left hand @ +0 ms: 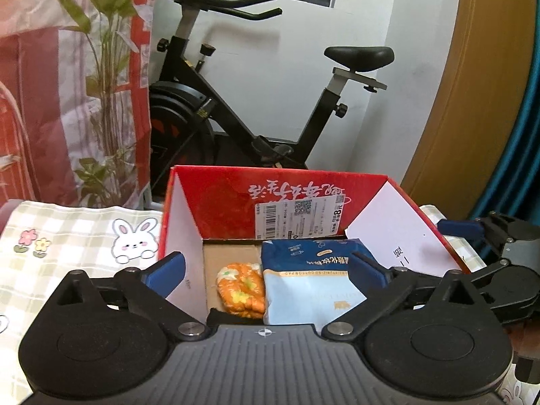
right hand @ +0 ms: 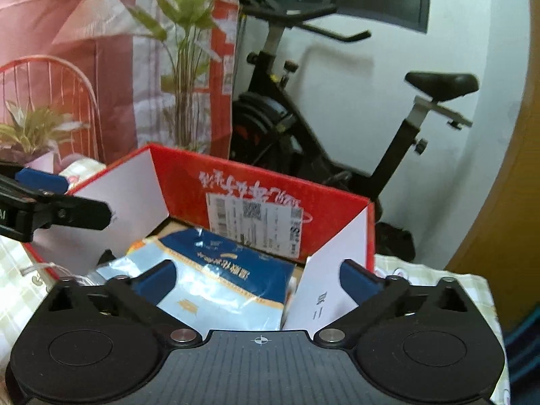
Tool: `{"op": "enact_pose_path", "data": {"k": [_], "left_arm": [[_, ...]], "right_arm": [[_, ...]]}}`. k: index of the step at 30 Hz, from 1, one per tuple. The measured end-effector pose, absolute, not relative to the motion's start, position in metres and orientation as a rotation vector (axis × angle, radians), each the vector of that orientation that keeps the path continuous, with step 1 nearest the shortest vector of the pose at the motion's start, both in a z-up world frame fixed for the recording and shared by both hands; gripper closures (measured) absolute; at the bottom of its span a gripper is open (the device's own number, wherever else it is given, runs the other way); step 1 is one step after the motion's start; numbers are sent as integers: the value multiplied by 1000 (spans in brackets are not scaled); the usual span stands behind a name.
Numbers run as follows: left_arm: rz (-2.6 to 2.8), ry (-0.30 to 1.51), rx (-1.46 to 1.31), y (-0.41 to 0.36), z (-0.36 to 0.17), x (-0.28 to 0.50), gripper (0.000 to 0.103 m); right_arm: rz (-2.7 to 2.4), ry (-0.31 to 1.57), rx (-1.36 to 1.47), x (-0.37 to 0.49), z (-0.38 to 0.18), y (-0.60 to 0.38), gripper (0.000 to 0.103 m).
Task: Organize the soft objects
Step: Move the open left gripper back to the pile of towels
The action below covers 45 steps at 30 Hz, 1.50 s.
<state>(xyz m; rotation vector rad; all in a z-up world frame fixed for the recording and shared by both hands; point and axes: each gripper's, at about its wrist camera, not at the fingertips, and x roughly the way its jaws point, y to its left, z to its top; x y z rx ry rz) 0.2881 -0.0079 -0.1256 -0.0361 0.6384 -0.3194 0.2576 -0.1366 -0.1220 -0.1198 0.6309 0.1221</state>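
Both tongs, left point(left hand: 266, 270) and right point(right hand: 258, 278), hang open and empty over the box point(left hand: 337, 182); pack point(left hand: 303, 287) and orange toy point(left hand: 241, 287) lie inside at lower centre, apparently stowed.

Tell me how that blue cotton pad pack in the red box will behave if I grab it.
The blue cotton pad pack looks like glossy film, so it may slip between the jaws. Its wrapper shows creases, so expect it to squash and sag rather than hold stiff. It is probably light for its bulk. It leans by the orange plush in the red box.

Both wrist views look closely forward into the same red box point(left hand: 236, 185), left and right.
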Motion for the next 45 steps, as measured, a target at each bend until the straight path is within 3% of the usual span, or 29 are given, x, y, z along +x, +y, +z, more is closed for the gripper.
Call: {"op": "enact_pose_path", "data": {"k": [8,25,45], "left_arm": [[-266,591,-4,0,-107,247,0],[-231,547,41,25,-100,144,0],[-235,728,25,25,-189,90,0]], "right_arm": [[114,563,70,222,-102,-149,0],[79,427,112,111,-92,-150,0],[117,614,-60,19,-177,-106,0]]}}
